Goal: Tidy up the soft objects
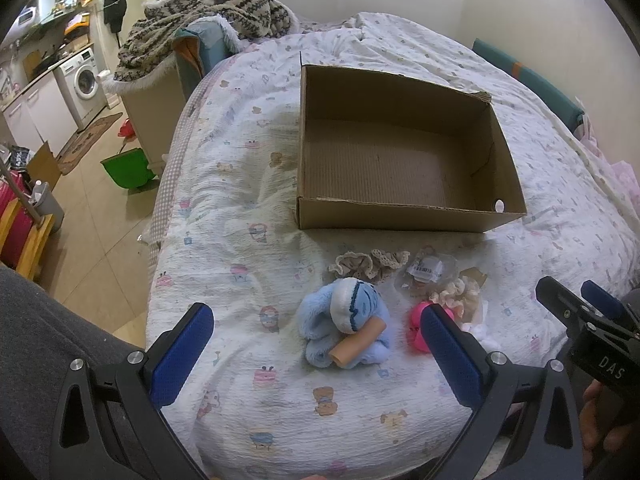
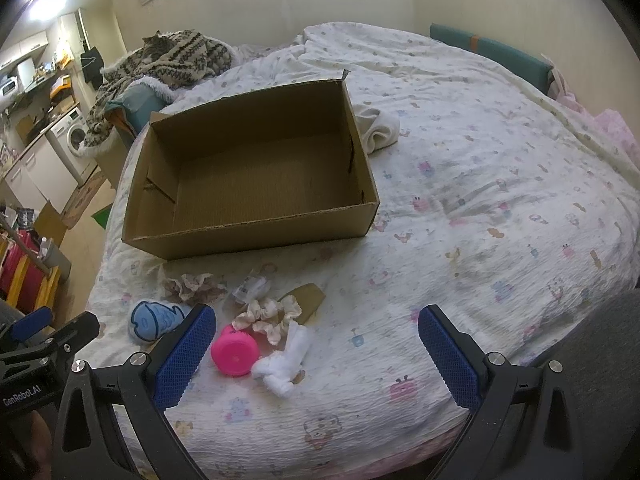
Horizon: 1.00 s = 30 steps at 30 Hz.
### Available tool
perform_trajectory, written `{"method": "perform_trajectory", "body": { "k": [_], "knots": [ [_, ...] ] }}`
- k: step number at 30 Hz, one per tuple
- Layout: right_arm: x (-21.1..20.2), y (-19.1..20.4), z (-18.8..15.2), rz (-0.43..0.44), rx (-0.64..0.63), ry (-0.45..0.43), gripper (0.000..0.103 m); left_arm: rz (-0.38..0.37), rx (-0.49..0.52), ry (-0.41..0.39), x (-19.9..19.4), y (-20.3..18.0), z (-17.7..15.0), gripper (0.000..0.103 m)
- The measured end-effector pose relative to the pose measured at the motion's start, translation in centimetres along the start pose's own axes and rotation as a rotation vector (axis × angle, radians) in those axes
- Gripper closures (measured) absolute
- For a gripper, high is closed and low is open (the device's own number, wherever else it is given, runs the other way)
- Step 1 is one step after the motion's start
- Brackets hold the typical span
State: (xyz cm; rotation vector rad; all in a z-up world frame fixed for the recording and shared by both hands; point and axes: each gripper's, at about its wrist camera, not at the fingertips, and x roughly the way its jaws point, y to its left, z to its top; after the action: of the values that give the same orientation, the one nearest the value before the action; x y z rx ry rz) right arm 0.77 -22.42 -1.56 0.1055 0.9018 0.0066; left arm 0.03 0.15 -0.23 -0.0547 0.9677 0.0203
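An empty open cardboard box [image 1: 404, 212] [image 2: 256, 232] sits on the bed. In front of it lie soft items: a blue fish plush [image 1: 346, 322] [image 2: 154, 320] with a tan tube on it, a beige lace scrunchie [image 1: 370, 262] [image 2: 192, 286], a cream scrunchie [image 1: 460, 294] [image 2: 270, 314], a pink round toy [image 1: 416, 326] [image 2: 234, 352], a white sock [image 2: 286, 358], and a small plastic packet [image 1: 426, 272] [image 2: 252, 286]. My left gripper [image 1: 316, 324] is open, above the bed just short of the plush. My right gripper [image 2: 316, 326] is open and empty, right of the pile.
The bed [image 1: 240, 208] has a printed white quilt. A patterned blanket [image 1: 208, 12] with a cat on it lies at the far left corner. A rolled white cloth [image 2: 380, 128] lies behind the box. The floor, a green bin [image 1: 128, 168] and a washing machine [image 1: 84, 78] are to the left.
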Motion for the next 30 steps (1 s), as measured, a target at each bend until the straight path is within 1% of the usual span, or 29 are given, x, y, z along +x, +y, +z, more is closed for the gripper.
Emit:
{"method": "perform_trajectory", "body": {
  "k": [30],
  "knots": [
    [0.08, -0.13, -0.02, 0.005, 0.009, 0.008, 0.000, -0.001, 0.000, 0.013, 0.30, -0.07, -0.08, 0.000]
  ]
}}
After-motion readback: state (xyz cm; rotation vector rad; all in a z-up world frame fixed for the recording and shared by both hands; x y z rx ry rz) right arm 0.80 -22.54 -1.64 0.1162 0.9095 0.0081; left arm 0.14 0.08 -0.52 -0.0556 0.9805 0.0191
